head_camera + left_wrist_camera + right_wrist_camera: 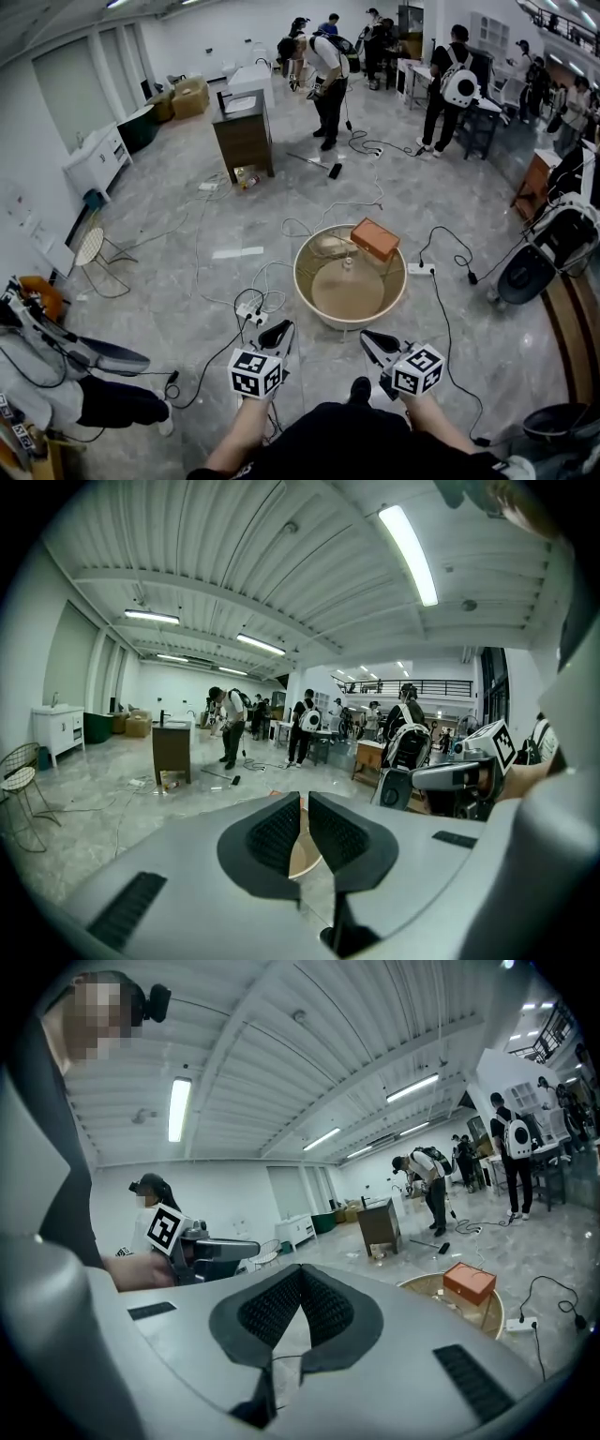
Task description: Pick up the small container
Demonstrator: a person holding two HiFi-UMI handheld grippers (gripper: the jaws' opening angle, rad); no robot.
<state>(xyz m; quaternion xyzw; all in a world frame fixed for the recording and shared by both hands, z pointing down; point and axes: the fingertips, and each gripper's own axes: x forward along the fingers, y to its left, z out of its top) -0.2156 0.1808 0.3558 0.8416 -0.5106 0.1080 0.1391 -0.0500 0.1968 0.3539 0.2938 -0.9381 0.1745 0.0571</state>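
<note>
Head view: both tools sit low, close to the person's body. The left gripper (278, 328) and the right gripper (375, 339) point toward the round tub (305, 291) on the floor just ahead. An orange box (375, 239) rests at the tub's far rim. A small pale thing (348, 265) stands near the tub's middle. That looks like the small container, though it's too tiny to be sure.

Left gripper view: the jaws are pressed together with nothing between them. A sliver of the tub shows past the tips.

Right gripper view: these jaws meet at the tips too, clenched on nothing. The tub and the orange box lie off to the right, well apart from the tips.

So the reach hasn't begun. To do it well, I'd pick 1 gripper, spread its jaws before crossing the rim, come down from above clear of the box, straddle the container squarely, then squeeze gently.
</note>
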